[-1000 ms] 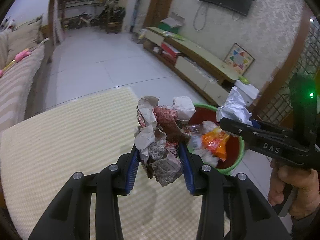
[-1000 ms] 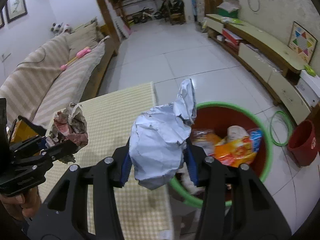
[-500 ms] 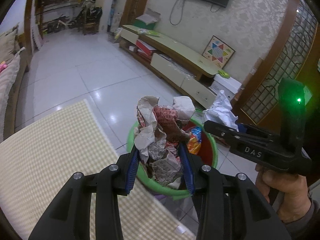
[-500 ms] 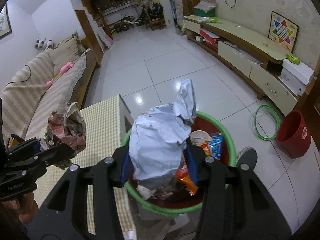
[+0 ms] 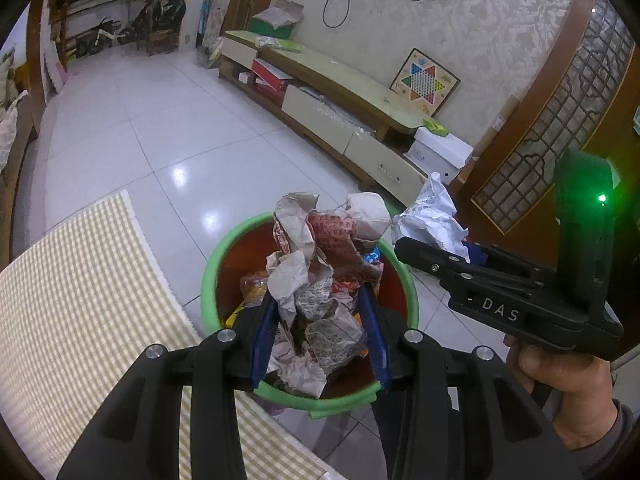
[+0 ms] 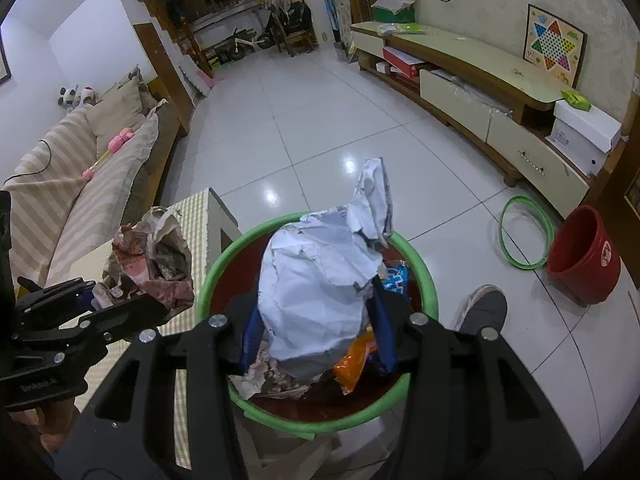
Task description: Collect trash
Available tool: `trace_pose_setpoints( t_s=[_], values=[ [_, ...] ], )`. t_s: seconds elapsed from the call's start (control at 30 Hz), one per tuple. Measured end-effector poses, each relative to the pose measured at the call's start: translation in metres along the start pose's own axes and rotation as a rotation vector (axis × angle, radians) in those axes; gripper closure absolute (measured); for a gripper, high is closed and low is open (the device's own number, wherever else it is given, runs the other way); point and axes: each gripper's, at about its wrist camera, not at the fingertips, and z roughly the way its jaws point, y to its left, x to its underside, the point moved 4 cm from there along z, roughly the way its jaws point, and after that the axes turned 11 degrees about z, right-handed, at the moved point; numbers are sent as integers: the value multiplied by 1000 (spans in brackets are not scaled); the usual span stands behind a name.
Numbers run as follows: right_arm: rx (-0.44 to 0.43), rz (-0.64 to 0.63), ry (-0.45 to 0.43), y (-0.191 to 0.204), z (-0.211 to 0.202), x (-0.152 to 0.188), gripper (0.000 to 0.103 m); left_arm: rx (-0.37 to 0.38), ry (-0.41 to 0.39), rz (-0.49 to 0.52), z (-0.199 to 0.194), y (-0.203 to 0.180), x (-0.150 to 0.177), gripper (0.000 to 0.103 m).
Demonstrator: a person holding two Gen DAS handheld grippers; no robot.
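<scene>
Left hand-held gripper [image 5: 320, 328] grips a printed paper wad [image 5: 316, 280], right hand-held gripper [image 6: 318, 336] grips white paper [image 6: 316, 292]; the tall wads could snag and miss the bin [image 6: 428, 276].

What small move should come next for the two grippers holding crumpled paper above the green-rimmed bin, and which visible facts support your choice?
Probably open both jaws and let the wads drop. The left gripper is clamped on the crumpled printed paper and the right gripper on the crumpled white paper. In each wrist view the held wad sits over the bin, which already holds wrappers, so releasing should land both inside.
</scene>
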Motion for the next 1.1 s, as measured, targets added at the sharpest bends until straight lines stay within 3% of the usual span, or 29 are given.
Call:
trace_pose_setpoints(
  t_s=[0.23,0.4,0.57,0.83,1.1],
  values=[
    [0,5,2,-1,6,-3,58,20,22,-12,11,2,-1,59],
    [-2,5,7,-2,10,-3,58,-23,9,-11,8,4,-1,28],
    [-7,-2,11,4,14,0,58,-57,-12,-33,-3,14,1,15],
    [-14,-23,23,23,21,9,58,-128,-42,-109,-37,50,16,8],
    [-7,-42,32,43,30,19,58,-184,-52,-186,-74,88,52,8]
  ],
)
